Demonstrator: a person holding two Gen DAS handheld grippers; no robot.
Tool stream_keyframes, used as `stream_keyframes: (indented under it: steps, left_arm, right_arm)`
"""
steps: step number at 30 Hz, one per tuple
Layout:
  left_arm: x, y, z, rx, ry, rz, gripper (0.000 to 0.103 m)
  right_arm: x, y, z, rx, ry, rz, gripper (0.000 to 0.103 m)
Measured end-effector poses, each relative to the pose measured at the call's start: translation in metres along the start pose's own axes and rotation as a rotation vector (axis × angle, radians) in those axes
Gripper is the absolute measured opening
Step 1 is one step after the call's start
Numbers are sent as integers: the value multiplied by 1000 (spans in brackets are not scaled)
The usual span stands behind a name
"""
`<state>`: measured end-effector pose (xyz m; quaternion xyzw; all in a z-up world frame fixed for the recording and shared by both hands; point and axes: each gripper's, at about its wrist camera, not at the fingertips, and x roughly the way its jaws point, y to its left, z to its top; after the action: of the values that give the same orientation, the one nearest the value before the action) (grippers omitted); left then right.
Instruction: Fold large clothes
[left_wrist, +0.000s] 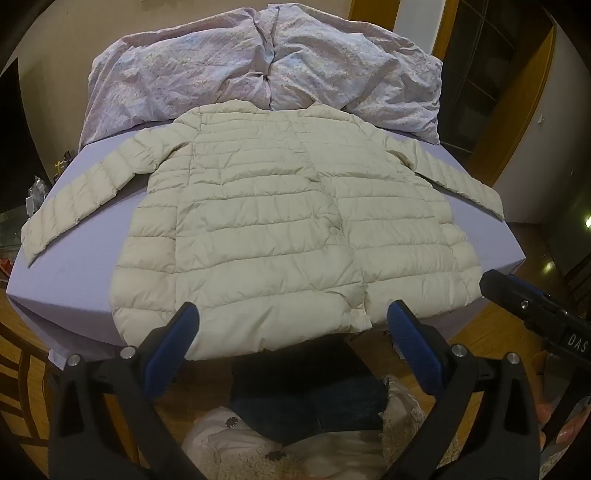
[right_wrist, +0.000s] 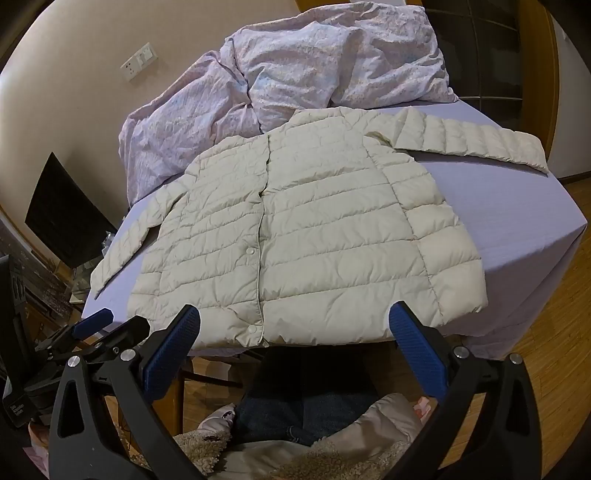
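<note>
A cream quilted puffer jacket (left_wrist: 266, 221) (right_wrist: 295, 229) lies flat, front side up, on a lilac bed (left_wrist: 74, 266) (right_wrist: 524, 229), sleeves spread out to both sides and hem at the near edge. My left gripper (left_wrist: 293, 314) hovers open just above the hem's middle, nothing between its blue pads. The right gripper (right_wrist: 295, 314) is also open, over the hem near the snap placket, touching nothing. In the right wrist view the left gripper (right_wrist: 92, 321) shows at the lower left. The right gripper's black body (left_wrist: 535, 306) pokes in at the right of the left wrist view.
A crumpled floral duvet (left_wrist: 266, 70) (right_wrist: 317, 62) is heaped at the far end of the bed. The person's jeans and fleece-lined coat (left_wrist: 295, 443) (right_wrist: 314, 435) fill the bottom. Wooden floor (right_wrist: 535, 350) surrounds the bed, with a dark screen (right_wrist: 62, 210) at the left wall.
</note>
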<state>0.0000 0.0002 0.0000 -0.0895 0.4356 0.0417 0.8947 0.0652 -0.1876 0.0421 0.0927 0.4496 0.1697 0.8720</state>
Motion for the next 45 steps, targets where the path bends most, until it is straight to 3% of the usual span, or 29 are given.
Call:
stream_keyframes:
  steps: [45]
  left_arm:
    - [0,0,0,5,-4,6,101]
  right_arm:
    - [1,-3,0,5,-2,7,102]
